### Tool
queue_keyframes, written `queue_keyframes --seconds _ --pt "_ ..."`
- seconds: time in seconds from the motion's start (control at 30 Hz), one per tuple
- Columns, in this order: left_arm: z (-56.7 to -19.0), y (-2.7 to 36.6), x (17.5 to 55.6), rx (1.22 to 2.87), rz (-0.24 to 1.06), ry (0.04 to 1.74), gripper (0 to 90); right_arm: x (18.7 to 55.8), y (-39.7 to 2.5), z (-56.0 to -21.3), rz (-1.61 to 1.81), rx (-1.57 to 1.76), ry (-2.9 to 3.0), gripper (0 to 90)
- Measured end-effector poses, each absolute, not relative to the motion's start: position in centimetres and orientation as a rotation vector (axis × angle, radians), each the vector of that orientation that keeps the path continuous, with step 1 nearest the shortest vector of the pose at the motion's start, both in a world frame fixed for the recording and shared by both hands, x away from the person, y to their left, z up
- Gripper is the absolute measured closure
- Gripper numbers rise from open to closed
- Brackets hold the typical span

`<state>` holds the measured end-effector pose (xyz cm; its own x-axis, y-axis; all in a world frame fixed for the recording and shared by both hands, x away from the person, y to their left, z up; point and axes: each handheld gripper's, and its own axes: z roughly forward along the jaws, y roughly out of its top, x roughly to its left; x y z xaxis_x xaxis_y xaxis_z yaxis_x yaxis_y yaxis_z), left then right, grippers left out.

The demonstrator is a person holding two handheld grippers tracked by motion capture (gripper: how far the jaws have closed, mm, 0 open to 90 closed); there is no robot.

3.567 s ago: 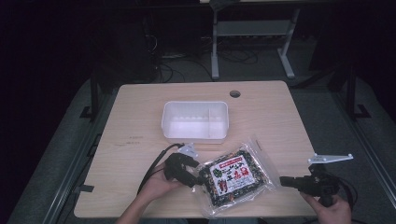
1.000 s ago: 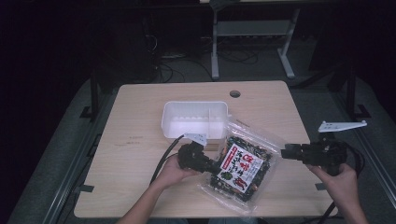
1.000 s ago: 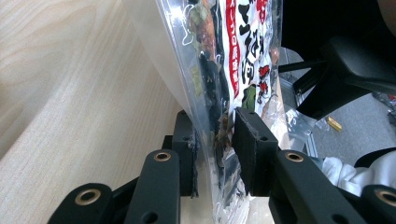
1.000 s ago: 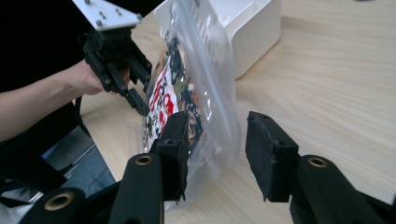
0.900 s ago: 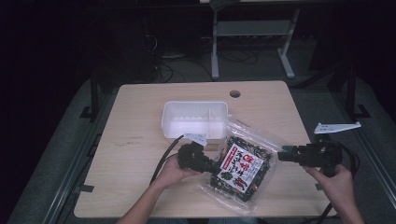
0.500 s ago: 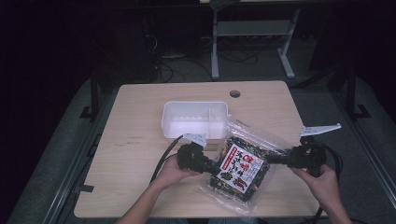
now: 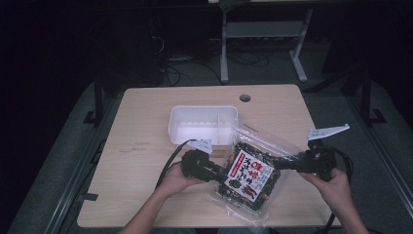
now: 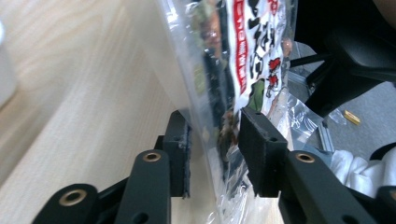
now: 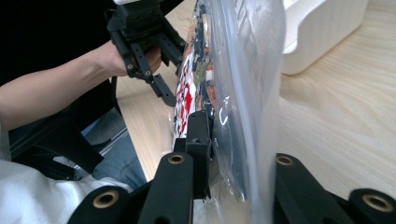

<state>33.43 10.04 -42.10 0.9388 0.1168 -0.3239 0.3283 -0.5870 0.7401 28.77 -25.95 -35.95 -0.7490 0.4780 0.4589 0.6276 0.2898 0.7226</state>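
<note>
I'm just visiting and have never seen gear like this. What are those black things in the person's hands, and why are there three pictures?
No robot here: a person holds black two-jaw tongs in each hand. One picture comes from a camera fixed above the light wooden table. The other two come from cameras riding on the tongs, looking along their jaws.

From above, the left tongs and the right tongs reach in from opposite sides of a clear plastic bag of dark snacks with a red-and-white label.

In the close views, each pair has the bag's edge between its jaws; the left jaws show a gap around it, while how tightly the right ones close is hidden.

Behind the bag stands a white rectangular plastic tub.
</note>
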Motion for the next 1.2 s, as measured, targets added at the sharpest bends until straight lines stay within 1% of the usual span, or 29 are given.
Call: queue_keyframes --seconds 0.07,0.13,0.43,0.6,0.9,1.2 --pt "-41.8 10.3 33.3 2.197 -0.279 0.319 62.8 28.7 -26.0 -35.7 -1.453 -1.032 -2.404 77.8" --pt "-41.5 10.6 33.2 2.201 -0.257 0.317 59.2 28.5 -26.2 -35.0 -1.461 -1.041 -2.427 78.0" --pt "-40.8 11.7 32.5 2.221 -0.205 0.321 56.8 28.1 -27.2 -33.1 -1.49 -1.086 -2.477 78.1" --pt "-40.8 12.5 31.7 2.227 -0.174 0.341 55.1 28.1 -27.6 -32.3 -1.503 -1.099 -2.495 78.1" --pt "-40.9 14.2 30.6 2.259 -0.103 0.381 47.7 28.6 -27.8 -31.1 -1.51 -1.129 -2.523 78.2" --pt "-41.6 15.9 29.7 2.285 -0.064 0.42 42.0 29.5 -27.4 -29.8 -1.52 -1.14 -2.547 78.2"
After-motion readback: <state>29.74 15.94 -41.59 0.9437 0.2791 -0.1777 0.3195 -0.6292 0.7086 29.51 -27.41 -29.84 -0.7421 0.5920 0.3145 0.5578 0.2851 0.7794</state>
